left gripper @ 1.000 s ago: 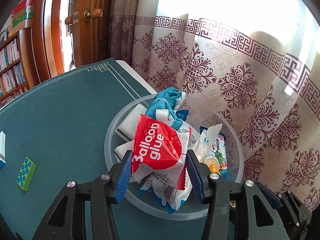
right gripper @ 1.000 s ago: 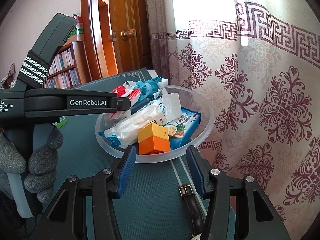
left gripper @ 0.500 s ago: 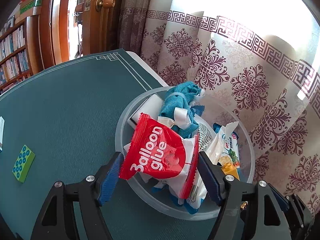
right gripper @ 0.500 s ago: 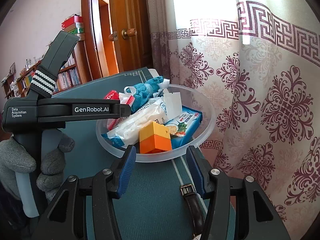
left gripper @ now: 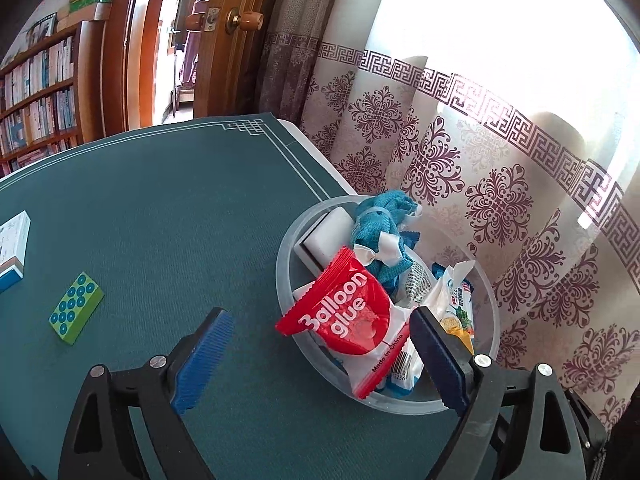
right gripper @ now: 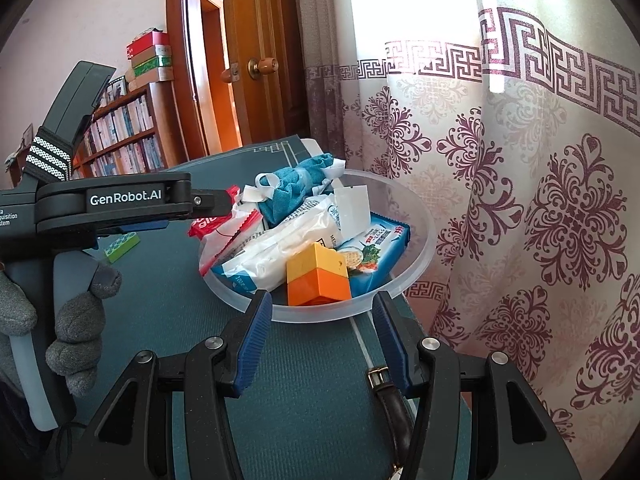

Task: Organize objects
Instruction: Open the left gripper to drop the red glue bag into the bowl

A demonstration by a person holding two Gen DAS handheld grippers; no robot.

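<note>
A clear plastic bowl stands on the green table by the curtain. It holds a red "Balloon glue" packet, a blue cloth, white and blue snack packs, a white block and an orange-yellow brick. My left gripper is open, its jaws spread wide around the packet's near edge without touching it. My right gripper is open and empty, just short of the bowl's rim.
A green studded brick and a white-blue box lie on the table at the left. A brown-strapped watch lies under my right gripper. Curtain on the right; door and bookshelves behind.
My left gripper opened and let go of the red packet, which now lies in the bowl, then drew back and to the left. My right gripper barely moved.
</note>
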